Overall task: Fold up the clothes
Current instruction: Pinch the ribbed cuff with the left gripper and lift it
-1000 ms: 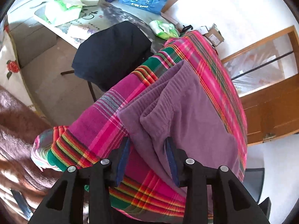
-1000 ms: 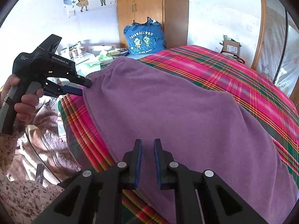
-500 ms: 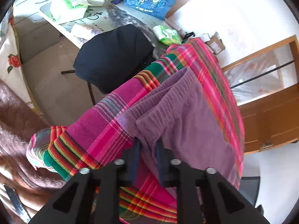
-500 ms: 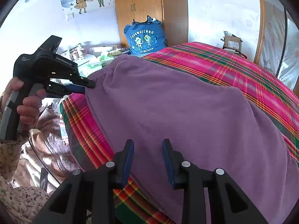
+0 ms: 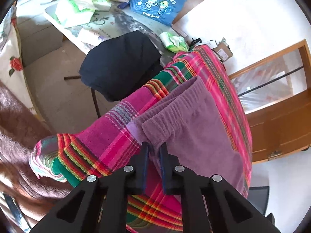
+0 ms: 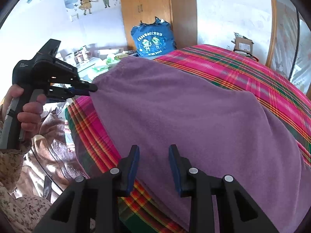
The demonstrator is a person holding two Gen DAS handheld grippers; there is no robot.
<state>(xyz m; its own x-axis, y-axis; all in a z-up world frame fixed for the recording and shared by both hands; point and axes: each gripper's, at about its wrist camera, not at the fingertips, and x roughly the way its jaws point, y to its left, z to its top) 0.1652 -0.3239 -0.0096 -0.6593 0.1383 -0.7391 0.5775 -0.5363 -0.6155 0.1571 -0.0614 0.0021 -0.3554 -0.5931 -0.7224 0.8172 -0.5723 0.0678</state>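
while a blue bag (image 6: 153, 40) stands behind, purple garment (image 6: 194, 116) covers plaid blanket (image 6: 243, 68).

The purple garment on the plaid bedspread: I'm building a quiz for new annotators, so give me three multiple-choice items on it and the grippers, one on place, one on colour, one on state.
1. Where does the purple garment lie?
A. on the plaid bedspread
B. on the floor
C. inside the wardrobe

2. What colour is the printed bag behind the bed?
A. yellow
B. blue
C. white

3. How do the grippers stand?
A. both wide open
B. left gripper shut on the garment's waistband corner, right gripper open
C. right shut on the bag, left open

Answers: 1 A, purple fabric spreads over the pink-green plaid. 2 B, the bag is blue with cartoon figures. 3 B, the left wrist view shows fabric pinched between the narrow jaws; the right jaws stand apart above the garment.
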